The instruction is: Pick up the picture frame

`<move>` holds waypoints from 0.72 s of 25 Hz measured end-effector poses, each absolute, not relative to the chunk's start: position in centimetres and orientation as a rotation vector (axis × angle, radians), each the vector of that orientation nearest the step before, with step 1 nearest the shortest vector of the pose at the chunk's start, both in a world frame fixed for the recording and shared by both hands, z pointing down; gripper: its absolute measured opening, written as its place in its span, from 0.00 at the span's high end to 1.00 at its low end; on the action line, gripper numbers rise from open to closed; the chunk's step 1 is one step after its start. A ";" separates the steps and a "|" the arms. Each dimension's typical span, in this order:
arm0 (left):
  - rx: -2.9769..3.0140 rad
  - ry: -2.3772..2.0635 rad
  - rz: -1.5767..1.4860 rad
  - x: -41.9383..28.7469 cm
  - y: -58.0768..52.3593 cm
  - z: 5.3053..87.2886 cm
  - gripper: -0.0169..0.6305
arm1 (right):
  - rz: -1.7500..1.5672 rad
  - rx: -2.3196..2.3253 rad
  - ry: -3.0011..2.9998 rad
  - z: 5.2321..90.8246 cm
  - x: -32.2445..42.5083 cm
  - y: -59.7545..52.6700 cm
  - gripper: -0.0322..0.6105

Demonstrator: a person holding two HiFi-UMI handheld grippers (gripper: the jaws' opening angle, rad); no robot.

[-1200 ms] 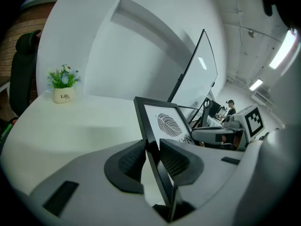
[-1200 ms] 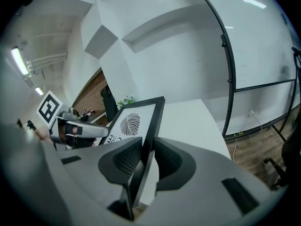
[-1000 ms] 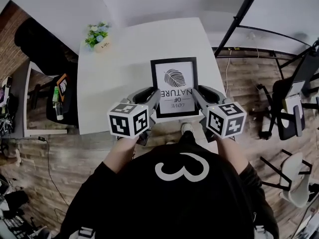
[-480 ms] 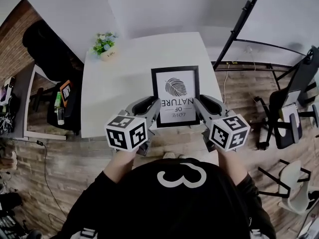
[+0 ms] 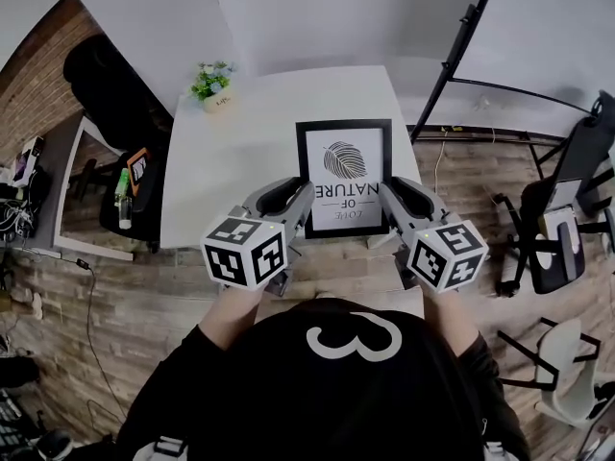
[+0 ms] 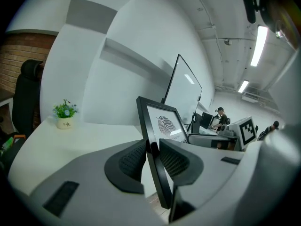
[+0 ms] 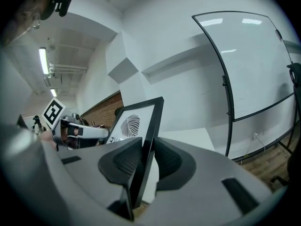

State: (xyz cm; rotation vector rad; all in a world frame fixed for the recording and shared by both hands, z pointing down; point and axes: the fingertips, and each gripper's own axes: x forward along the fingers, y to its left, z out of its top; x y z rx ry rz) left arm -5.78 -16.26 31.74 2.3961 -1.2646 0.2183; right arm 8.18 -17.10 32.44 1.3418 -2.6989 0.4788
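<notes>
The left claw (image 5: 304,200) and right claw (image 5: 388,196), each parted just frame-thick, clamp opposite side edges of the picture frame (image 5: 344,161).

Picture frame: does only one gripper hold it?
No, the left gripper and the right gripper each clamp one side of the picture frame.

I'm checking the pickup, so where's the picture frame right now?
Head view, centre: the picture frame is gripped at its side edges by the left tongs and right tongs, over the near edge of the white table.
</notes>
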 end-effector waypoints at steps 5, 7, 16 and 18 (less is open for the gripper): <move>2.393 -1.293 0.215 -3.9 -14.1 30.6 0.82 | 0.472 1.315 -2.726 31.3 10.1 -15.4 0.80; 2.391 -1.305 0.208 -3.6 -13.6 30.0 0.82 | 0.467 1.305 -2.735 30.7 10.3 -14.9 0.80; 2.389 -1.342 0.210 -3.5 -12.4 28.1 0.82 | 0.448 1.269 -2.767 28.7 10.3 -14.1 0.80; 2.388 -1.347 0.208 -3.6 -12.2 27.7 0.82 | 0.447 1.261 -2.775 28.3 10.3 -13.9 0.80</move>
